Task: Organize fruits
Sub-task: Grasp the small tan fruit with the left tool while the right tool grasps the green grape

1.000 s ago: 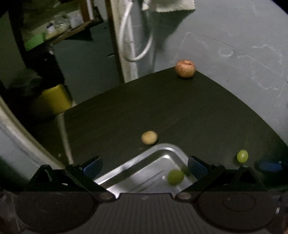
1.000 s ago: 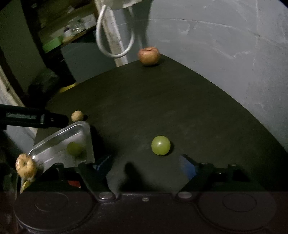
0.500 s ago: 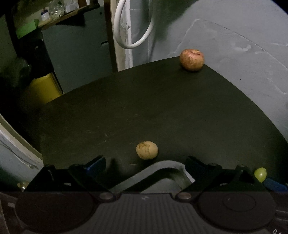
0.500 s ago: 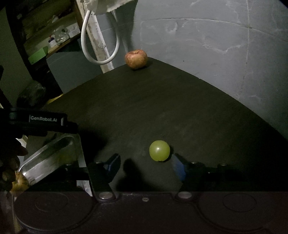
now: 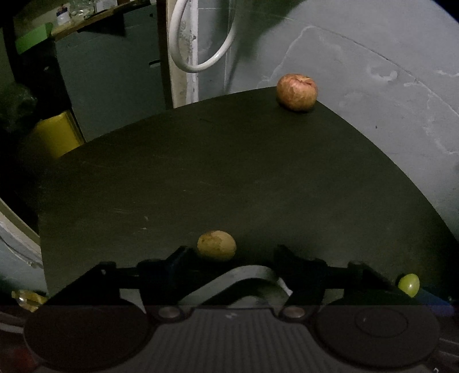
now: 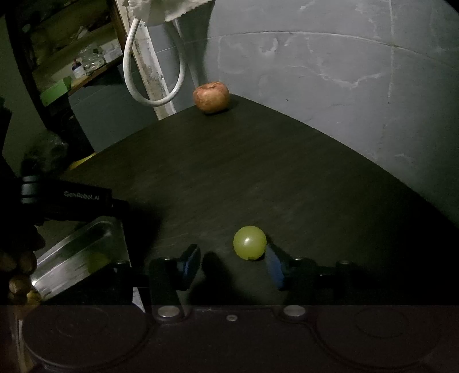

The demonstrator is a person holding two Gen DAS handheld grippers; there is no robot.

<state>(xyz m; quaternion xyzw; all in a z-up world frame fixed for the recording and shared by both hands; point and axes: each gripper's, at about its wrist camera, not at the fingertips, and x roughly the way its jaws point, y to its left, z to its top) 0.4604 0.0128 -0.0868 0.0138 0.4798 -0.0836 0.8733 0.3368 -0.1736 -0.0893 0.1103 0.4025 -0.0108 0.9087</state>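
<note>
Dim room, grey plastered wall at the back, and a dark tabletop filling both views. A white cable loop hangs by a pale post beyond the far edge, with a yellow container low on the left and a cluttered shelf above it.

Over to the right gripper: jaws spread wide, low over the table, and the green grape sits between the blue pads, right up against the right-hand pad and well clear of the left-hand one. Whether that pad actually touches it, I cannot tell.

The left gripper is also wide apart, empty, hovering above the corner of the metal tray. A small tan fruit lies on the table just past the tray's corner, nearer the left finger. The right camera catches something green lying inside the tray, too blurred to name.

Far back, near the table's rear edge, a reddish apple sits alone, well apart from everything else.
</note>
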